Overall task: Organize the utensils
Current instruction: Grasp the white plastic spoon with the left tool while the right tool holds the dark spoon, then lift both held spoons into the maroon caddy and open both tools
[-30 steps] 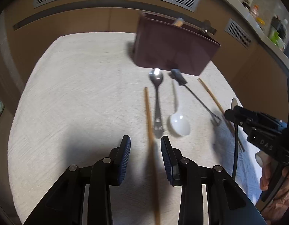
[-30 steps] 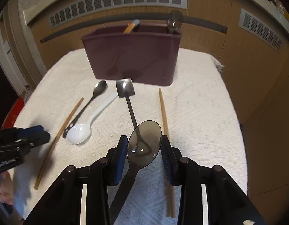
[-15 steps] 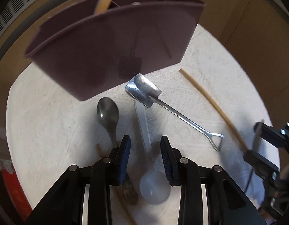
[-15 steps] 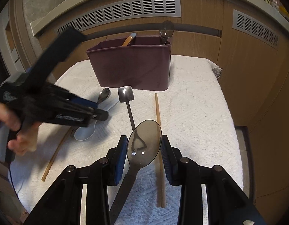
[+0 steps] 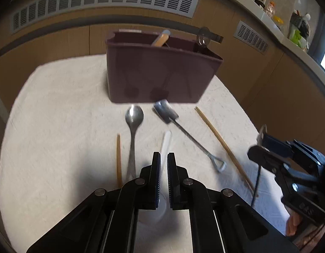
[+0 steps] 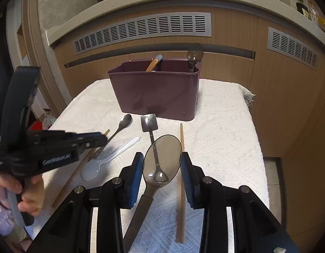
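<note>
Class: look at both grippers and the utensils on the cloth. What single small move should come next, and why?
Probably carry the smoky spoon forward to the purple bin and drop it in. The right gripper already holds it, the bin stands straight ahead with utensils in it, and the left gripper has its jaws nearly closed around the white spoon.

White lettering on the left tool (image 6: 99,140), at left of the right wrist view, seems to read "GenRobot.AI"; it is blurred. Embossed characters on the right tool (image 5: 260,147), lower right of the left wrist view, are illegible.

Right gripper (image 6: 161,169) clamps smoky spoon (image 6: 161,158); maroon caddy (image 6: 156,90) beyond on towel (image 6: 221,130).
</note>
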### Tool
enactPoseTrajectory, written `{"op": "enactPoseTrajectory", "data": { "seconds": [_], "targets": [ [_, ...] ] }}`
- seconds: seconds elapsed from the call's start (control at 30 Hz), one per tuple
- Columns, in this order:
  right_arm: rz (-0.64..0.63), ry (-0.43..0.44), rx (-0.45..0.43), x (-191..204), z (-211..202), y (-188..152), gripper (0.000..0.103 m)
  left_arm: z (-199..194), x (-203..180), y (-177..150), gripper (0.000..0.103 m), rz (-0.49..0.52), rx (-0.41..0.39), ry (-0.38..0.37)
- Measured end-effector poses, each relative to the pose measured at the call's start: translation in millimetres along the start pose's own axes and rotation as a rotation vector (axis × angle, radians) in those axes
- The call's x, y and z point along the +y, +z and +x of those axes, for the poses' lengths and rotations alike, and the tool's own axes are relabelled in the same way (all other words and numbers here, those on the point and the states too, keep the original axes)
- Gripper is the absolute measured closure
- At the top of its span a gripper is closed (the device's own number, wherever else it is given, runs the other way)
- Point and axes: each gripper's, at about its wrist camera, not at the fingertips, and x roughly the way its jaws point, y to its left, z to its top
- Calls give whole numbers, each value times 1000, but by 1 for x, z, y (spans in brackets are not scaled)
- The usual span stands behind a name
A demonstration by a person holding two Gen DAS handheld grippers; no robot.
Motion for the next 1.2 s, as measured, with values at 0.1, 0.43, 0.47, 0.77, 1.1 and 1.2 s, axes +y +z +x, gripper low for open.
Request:
{"op": "enactPoseTrajectory", "data": {
  "seconds": [0.1, 0.43, 0.47, 0.77, 1.1, 1.2],
  "targets": [
    [4, -5, 9, 1, -2, -1, 71, 4, 0, -4, 94, 40, 66, -8],
    [3, 3, 30, 2, -1, -8, 71, 53, -24, 17, 62, 296, 263, 109],
    [2, 3, 30, 2, -1, -8, 71, 57, -27, 19, 63, 308, 253, 120],
    [-2, 5, -9, 0, -10, -5, 71, 27, -17, 18, 93, 126, 101, 11],
    [-12, 25, -64, 9, -23, 10, 71, -73, -2, 6, 93, -9, -239, -19],
    [-5, 29, -132, 6, -38, 30, 71, -91, -6, 30, 93, 9, -320, -25]
  ]
}}
